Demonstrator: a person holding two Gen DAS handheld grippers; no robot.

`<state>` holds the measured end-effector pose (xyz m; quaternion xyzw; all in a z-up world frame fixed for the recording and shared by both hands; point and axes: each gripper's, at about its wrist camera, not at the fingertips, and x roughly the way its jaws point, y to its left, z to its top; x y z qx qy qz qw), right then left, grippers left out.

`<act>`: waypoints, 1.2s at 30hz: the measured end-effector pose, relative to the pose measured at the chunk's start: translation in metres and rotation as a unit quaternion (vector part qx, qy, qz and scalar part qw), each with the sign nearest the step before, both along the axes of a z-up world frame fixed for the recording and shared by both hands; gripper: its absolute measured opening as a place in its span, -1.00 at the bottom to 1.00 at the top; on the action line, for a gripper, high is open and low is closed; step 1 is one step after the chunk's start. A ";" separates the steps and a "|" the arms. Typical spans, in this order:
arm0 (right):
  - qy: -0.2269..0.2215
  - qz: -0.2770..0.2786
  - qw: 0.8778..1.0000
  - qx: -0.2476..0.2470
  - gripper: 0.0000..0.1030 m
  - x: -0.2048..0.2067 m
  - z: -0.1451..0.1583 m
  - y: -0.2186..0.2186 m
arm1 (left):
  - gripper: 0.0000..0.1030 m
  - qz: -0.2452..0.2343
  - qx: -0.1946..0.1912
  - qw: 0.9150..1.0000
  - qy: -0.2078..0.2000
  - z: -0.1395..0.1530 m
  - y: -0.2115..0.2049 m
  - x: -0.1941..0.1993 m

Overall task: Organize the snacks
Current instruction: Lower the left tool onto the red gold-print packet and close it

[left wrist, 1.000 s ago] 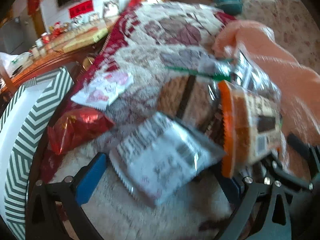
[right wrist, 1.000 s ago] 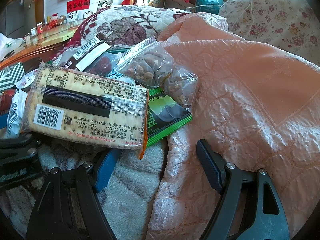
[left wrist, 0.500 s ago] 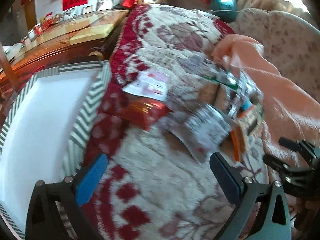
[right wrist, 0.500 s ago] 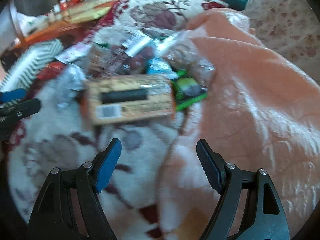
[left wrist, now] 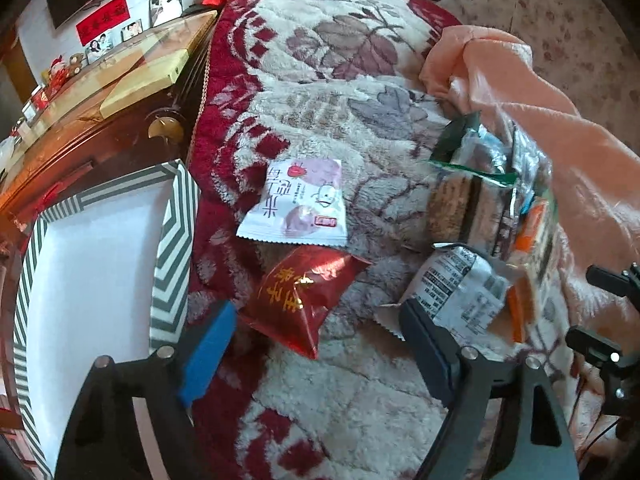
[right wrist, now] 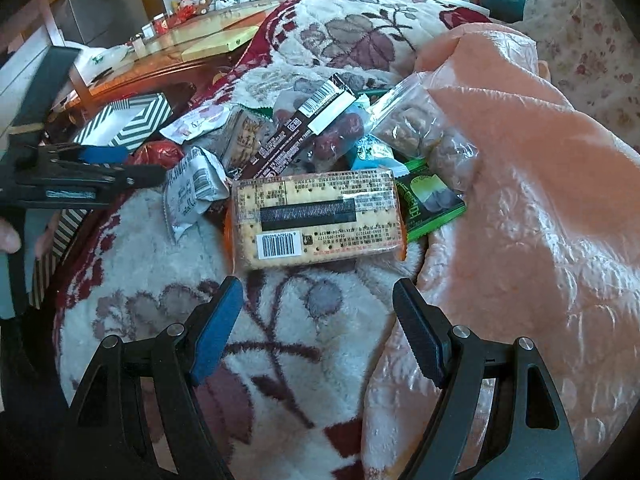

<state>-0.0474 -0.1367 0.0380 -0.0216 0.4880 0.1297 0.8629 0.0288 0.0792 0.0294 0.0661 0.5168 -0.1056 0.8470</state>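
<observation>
A pile of snacks lies on a fluffy white and red blanket (left wrist: 340, 80) with leaf shapes on it. The left gripper (left wrist: 316, 344) has its two fingers spread wide and holds nothing. It hangs just above a shiny red snack bag (left wrist: 304, 296), which sits right between the blue pad and the dark pad. A white packet with pink pictures (left wrist: 300, 204) lies flat just past the red bag, and their edges seem to meet. By the dark finger there is a crinkly silver packet with tiny black print (left wrist: 460, 288). To the left, at the edge of the blanket, sits a box with a white inside and a green and white striped rim (left wrist: 172, 240). A wooden table (left wrist: 100, 120) stands behind the box. The right gripper (right wrist: 316, 332) is also wide open and holds nothing. It hangs over the blanket, near a big flat pack of crackers (right wrist: 316, 216) with a black stripe and a bar code. The cracker pack lies at the front of the pile and does not touch the fingers. Behind it are a long dark brown packet (right wrist: 304, 128), a clear bag of nuts (right wrist: 412, 128) and a green packet (right wrist: 432, 204) that peeks out from under the crackers. A soft peach quilt (right wrist: 520, 200) is bunched up on the right side, touching the pile.
</observation>
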 end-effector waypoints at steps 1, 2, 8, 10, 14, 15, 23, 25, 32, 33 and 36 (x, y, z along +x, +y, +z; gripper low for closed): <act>0.000 0.002 1.000 0.002 0.52 0.000 0.000 0.001 | 0.66 0.000 -0.001 1.000 0.000 0.000 0.001 0.002; 0.000 0.004 1.000 0.002 0.52 0.001 0.000 0.002 | 0.66 0.000 -0.004 1.000 -0.001 0.002 0.002 0.003; 0.007 0.015 1.000 -0.003 0.52 0.000 -0.004 0.007 | 0.66 0.002 -0.008 1.000 -0.002 0.005 0.006 0.012; 0.010 0.016 1.000 0.000 0.52 0.000 -0.005 0.008 | 0.66 -0.002 -0.008 1.000 -0.003 0.004 0.005 0.016; 0.016 0.018 1.000 0.001 0.52 0.001 -0.007 0.009 | 0.67 -0.005 0.014 1.000 0.010 -0.004 0.001 0.025; 0.018 0.018 1.000 0.003 0.52 0.001 -0.008 0.009 | 0.66 -0.003 0.016 1.000 0.015 -0.006 0.001 0.026; 0.023 0.027 0.999 0.010 0.52 0.000 -0.010 0.011 | -0.44 0.032 0.004 0.999 0.027 -0.012 0.011 0.031; 0.022 0.029 0.999 0.009 0.52 0.000 -0.010 0.012 | -0.44 0.035 0.005 0.999 0.023 -0.011 0.012 0.029; 0.032 0.022 0.999 0.019 0.52 0.001 -0.010 0.010 | -0.05 0.020 0.008 1.000 0.010 -0.002 0.009 0.020; 0.035 0.021 0.999 0.021 0.52 0.002 -0.012 0.009 | 0.11 0.020 0.009 1.000 0.007 -0.002 0.009 0.020; 0.045 0.021 0.999 0.023 0.52 0.002 -0.016 0.009 | 0.16 0.016 0.009 1.000 0.003 -0.002 0.007 0.023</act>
